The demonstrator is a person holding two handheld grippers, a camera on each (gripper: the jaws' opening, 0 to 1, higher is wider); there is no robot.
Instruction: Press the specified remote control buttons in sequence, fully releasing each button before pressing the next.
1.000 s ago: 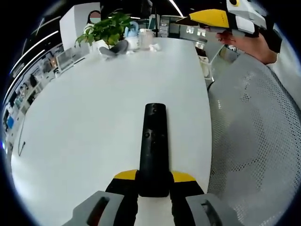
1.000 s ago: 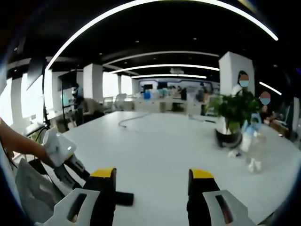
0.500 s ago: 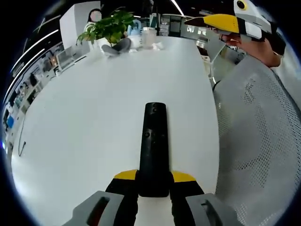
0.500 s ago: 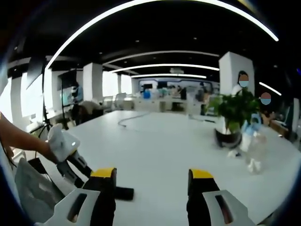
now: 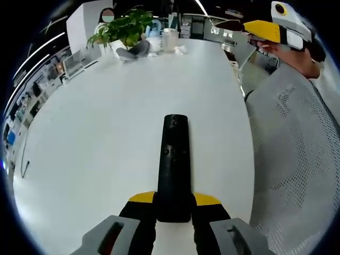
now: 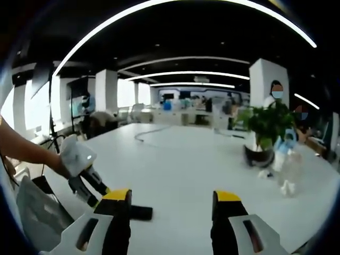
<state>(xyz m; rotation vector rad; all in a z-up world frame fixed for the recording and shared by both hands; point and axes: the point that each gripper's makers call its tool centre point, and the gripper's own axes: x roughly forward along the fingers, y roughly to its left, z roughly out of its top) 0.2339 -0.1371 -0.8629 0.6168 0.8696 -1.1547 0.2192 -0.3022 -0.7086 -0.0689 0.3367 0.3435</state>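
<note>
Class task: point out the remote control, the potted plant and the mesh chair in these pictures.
remote control (image 5: 173,164): left gripper view, middle of its body.
potted plant (image 6: 264,123): right gripper view, its leaves.
mesh chair (image 5: 295,154): left gripper view, its backrest.

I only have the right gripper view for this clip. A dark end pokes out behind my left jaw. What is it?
Observer: It is a black remote control, shown full length in the left gripper view.
Operator: Is anything holding it?
Observer: Yes, the left gripper is shut on its near end, above the white table.
Operator: And where is my gripper relative to it?
Observer: The right gripper hangs high and off to the side, apart from the remote, jaws open in its own view.
</note>
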